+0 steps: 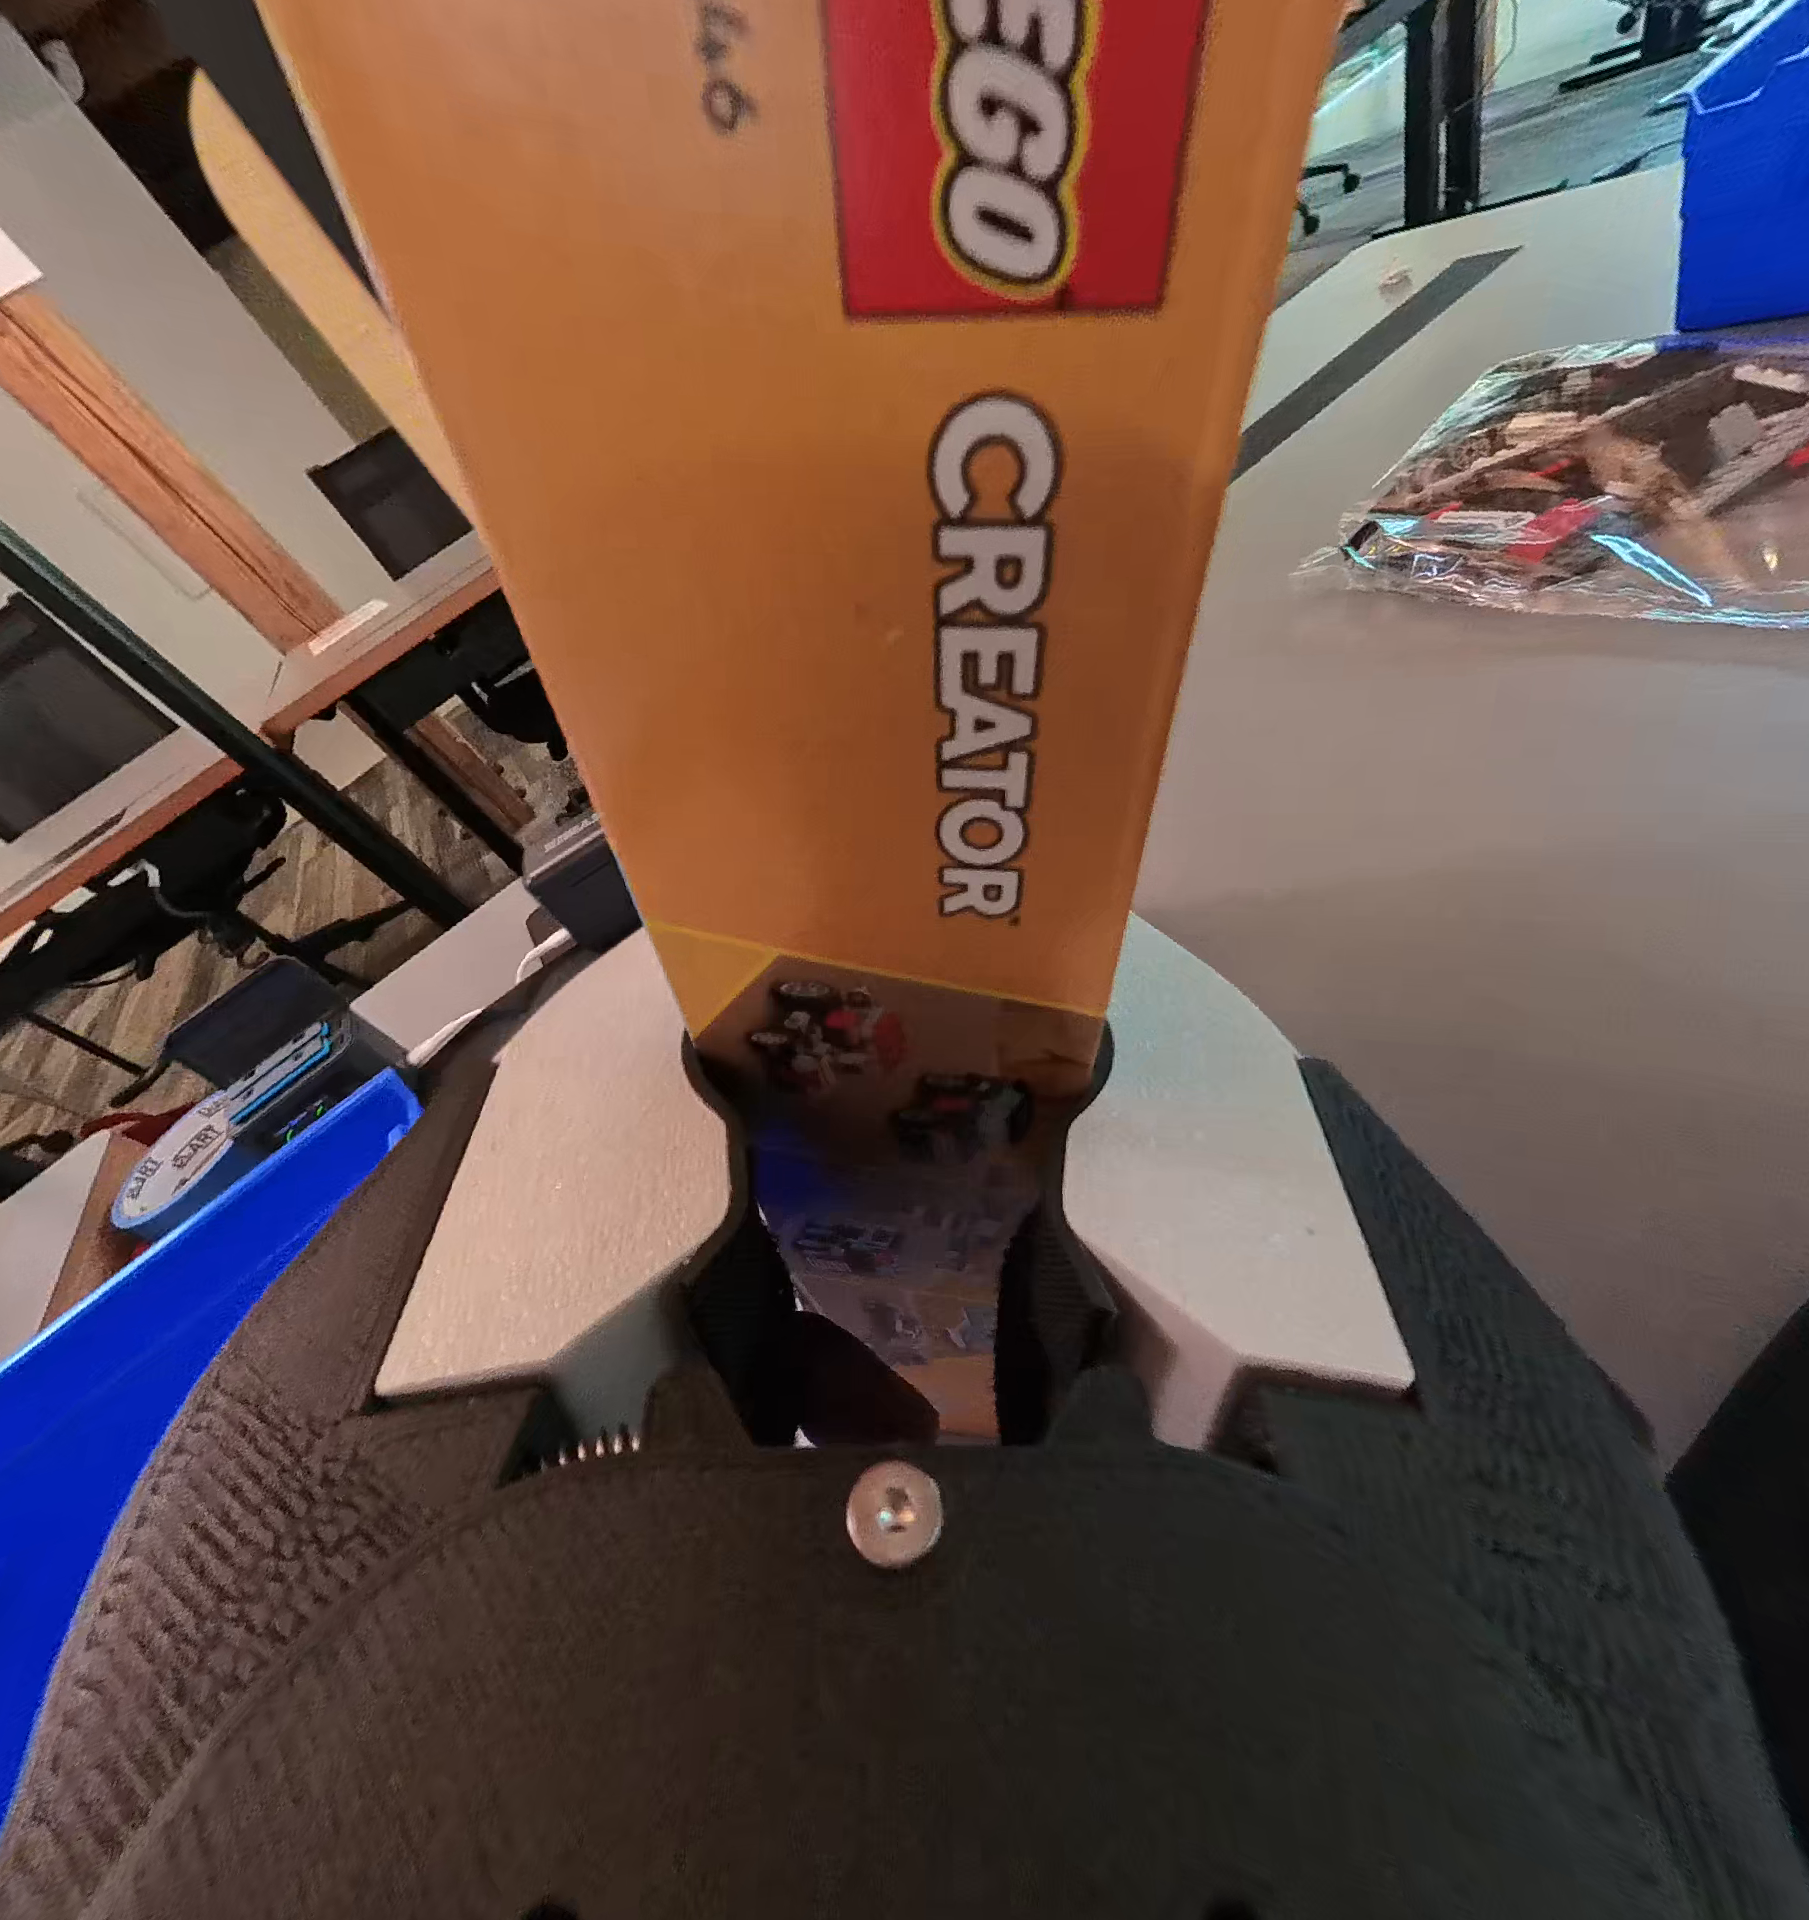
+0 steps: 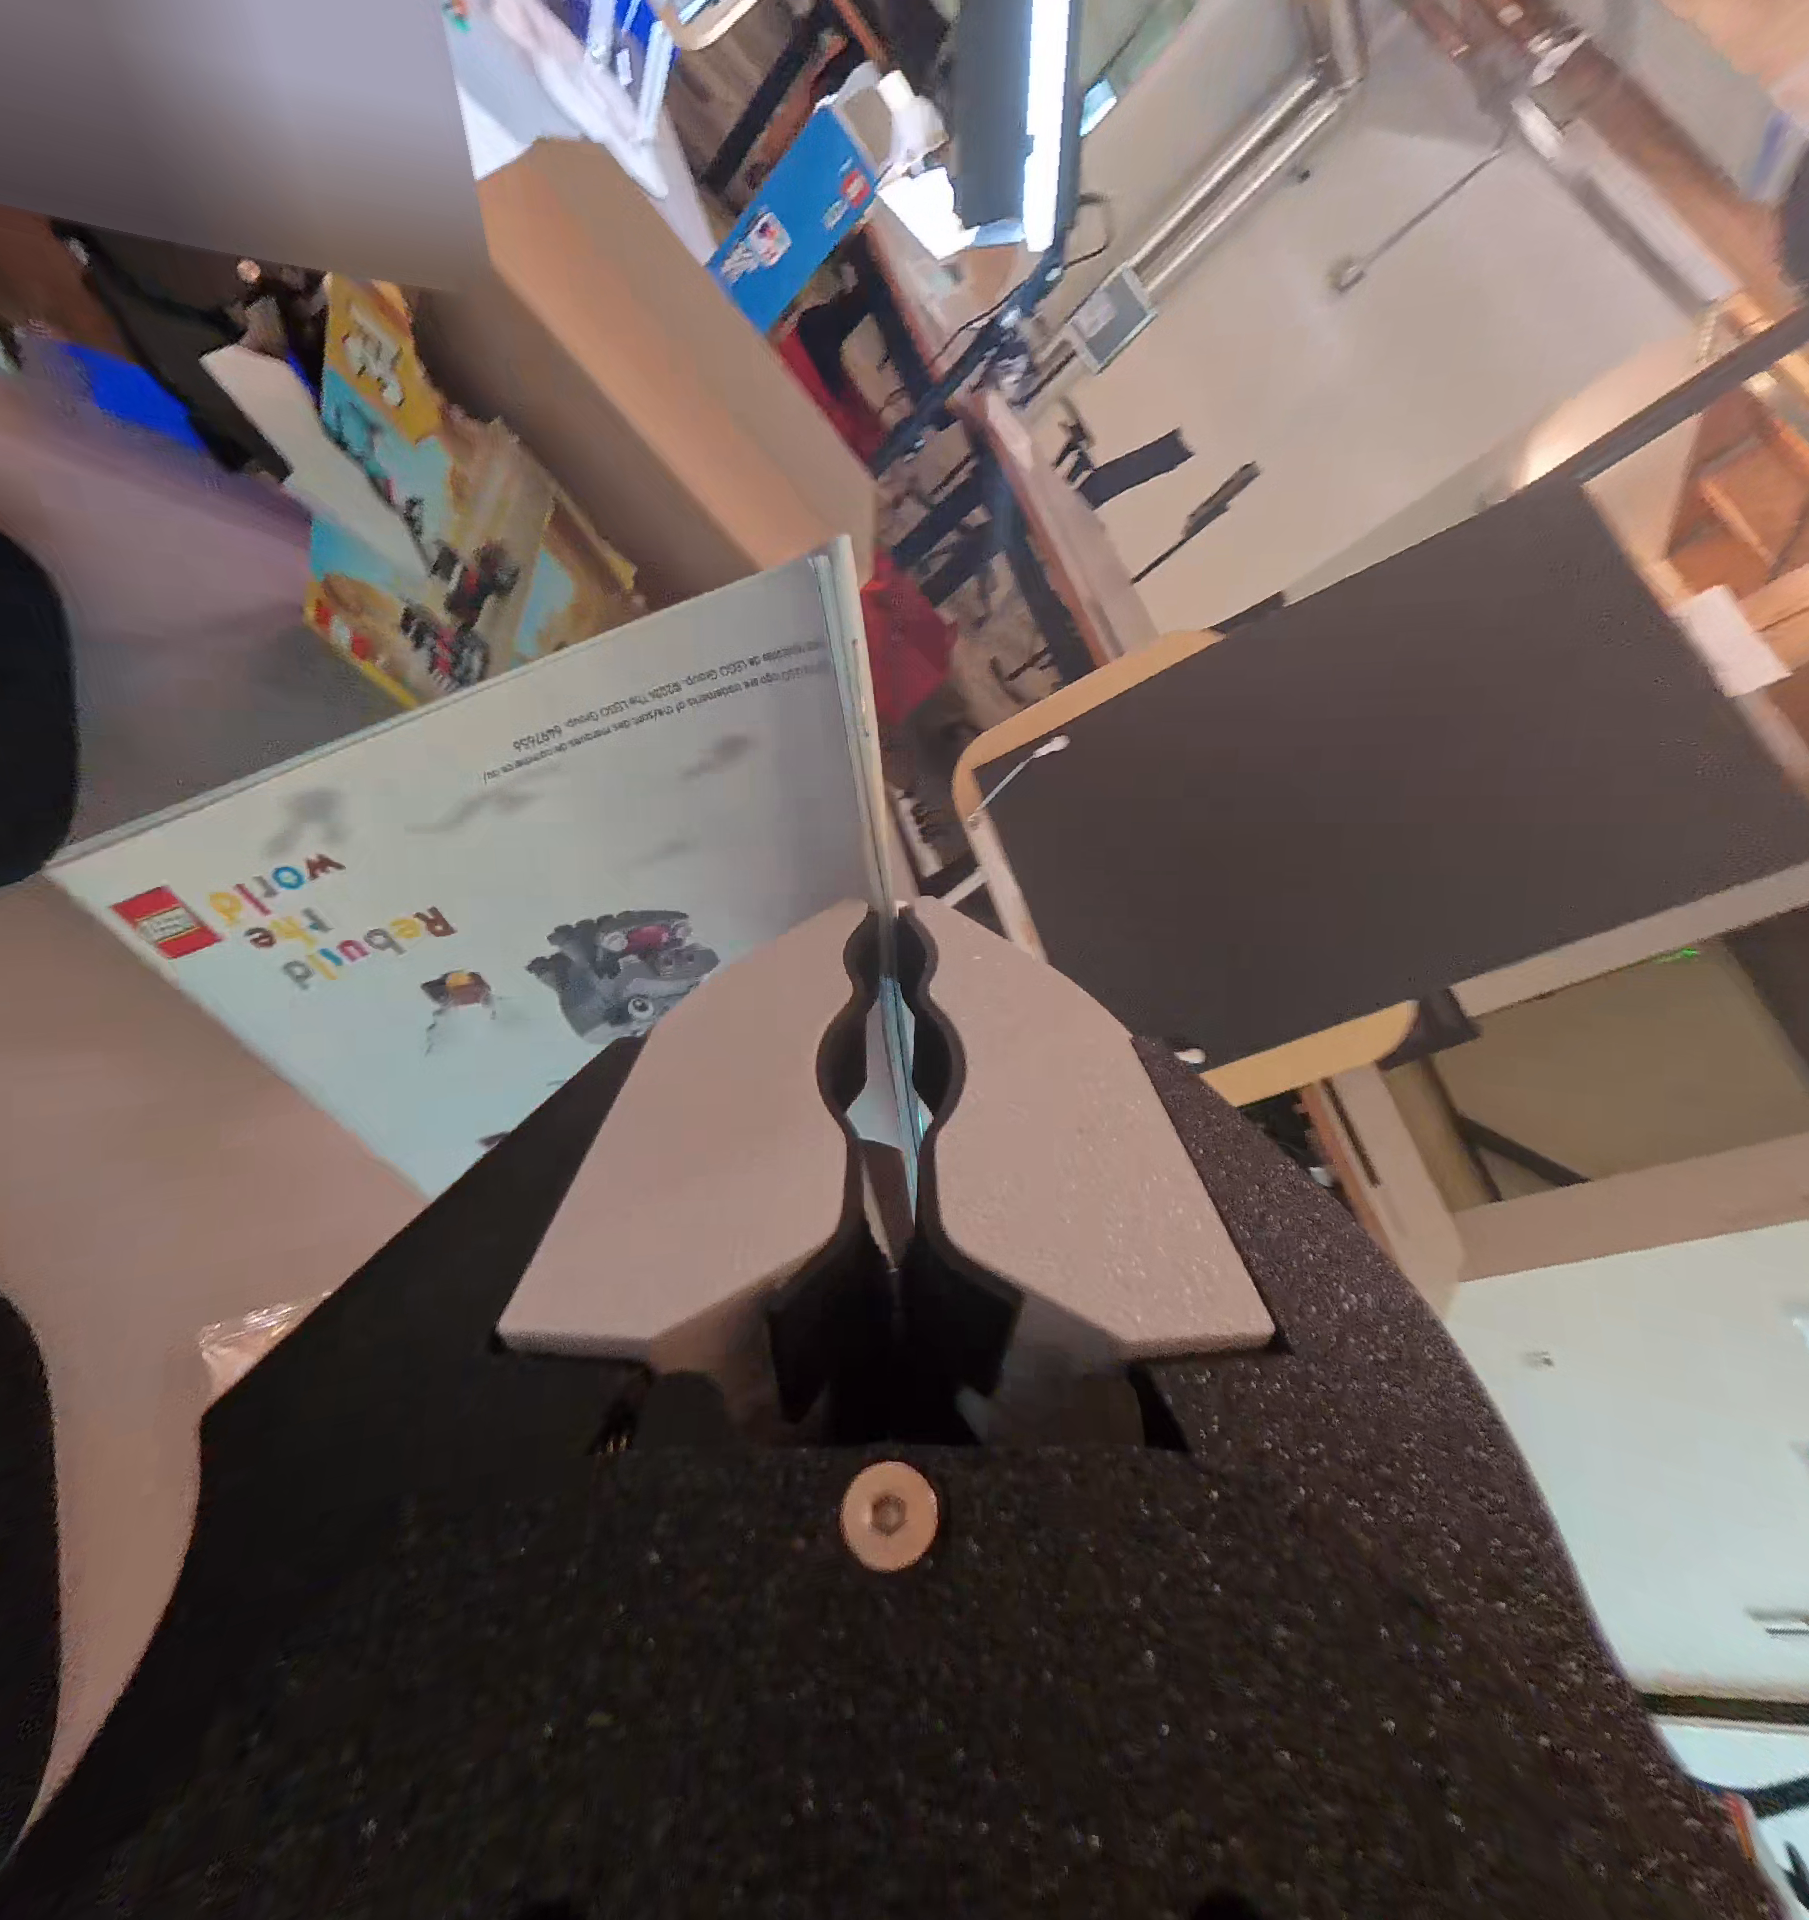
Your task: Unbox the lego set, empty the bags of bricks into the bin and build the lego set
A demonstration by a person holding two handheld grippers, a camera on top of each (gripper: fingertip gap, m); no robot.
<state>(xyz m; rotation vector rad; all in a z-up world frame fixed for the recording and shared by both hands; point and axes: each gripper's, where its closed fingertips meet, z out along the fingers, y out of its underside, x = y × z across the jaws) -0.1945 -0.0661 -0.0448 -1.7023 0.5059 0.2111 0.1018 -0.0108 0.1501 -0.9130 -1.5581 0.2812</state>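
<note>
My left gripper (image 1: 895,1049) is shut on the yellow lego box (image 1: 775,571), which it holds up on end above the pale table (image 1: 1502,883). The box also shows far off in the right wrist view (image 2: 412,520). My right gripper (image 2: 889,920) is shut on the edge of a thin white instruction booklet (image 2: 526,852) and holds it in the air, tilted. A clear bag of bricks (image 1: 1627,488) lies on the table at the right of the left wrist view.
A blue bin (image 1: 152,1351) sits at the left below my left gripper, with a roll of blue tape (image 1: 178,1164) behind it. Another blue bin (image 1: 1773,187) stands at the far right. Desks, a dark panel (image 2: 1399,790) and another blue box (image 2: 796,218) fill the room behind. The gap from one gripper's tips to the other's is roughly 35 cm.
</note>
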